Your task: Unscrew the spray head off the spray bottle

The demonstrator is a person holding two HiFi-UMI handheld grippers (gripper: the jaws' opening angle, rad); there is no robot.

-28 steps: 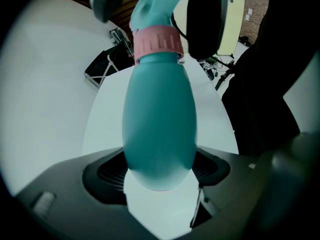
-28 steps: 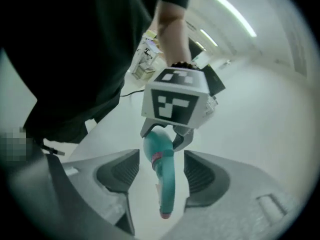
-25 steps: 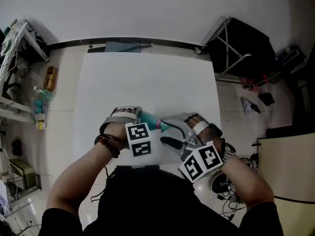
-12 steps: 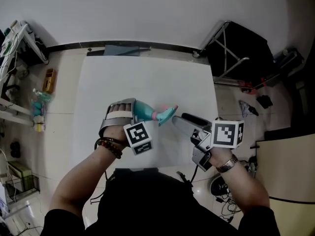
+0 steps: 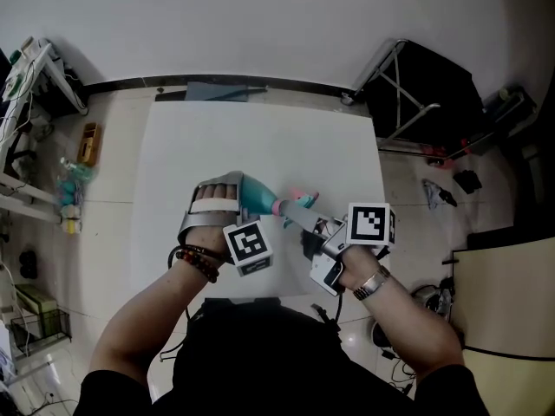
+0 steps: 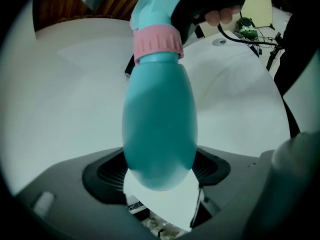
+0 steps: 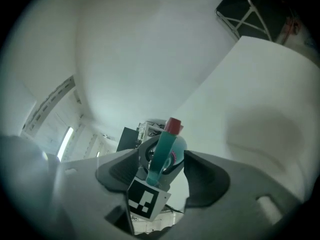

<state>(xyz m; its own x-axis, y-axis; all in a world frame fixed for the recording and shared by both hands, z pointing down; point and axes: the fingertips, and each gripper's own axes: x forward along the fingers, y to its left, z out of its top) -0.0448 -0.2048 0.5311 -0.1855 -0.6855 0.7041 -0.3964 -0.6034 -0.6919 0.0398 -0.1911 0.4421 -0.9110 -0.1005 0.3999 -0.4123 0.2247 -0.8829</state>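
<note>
A teal spray bottle (image 5: pixel 253 194) lies tilted over the white table (image 5: pixel 260 137), its pink collar (image 5: pixel 278 204) and teal spray head (image 5: pixel 300 201) pointing right. My left gripper (image 5: pixel 232 191) is shut on the bottle's body; in the left gripper view the body (image 6: pixel 159 129) fills the gap between the jaws, with the collar (image 6: pixel 156 43) beyond. My right gripper (image 5: pixel 300 224) reaches in from the right. In the right gripper view the spray head (image 7: pixel 166 149) with its red nozzle tip (image 7: pixel 173 125) stands between the jaws of the right gripper (image 7: pixel 162 170), with a gap on each side.
A black folding stand (image 5: pixel 425 76) is off the table's back right corner. Shelves with clutter (image 5: pixel 26 102) line the left wall, and a yellow item (image 5: pixel 88 137) lies on the floor. Cables (image 5: pixel 403 354) lie at the lower right.
The right gripper left the spray head, rolled over so its marker cube faces up, then came back left to the head. The left gripper and bottle rose a little.
</note>
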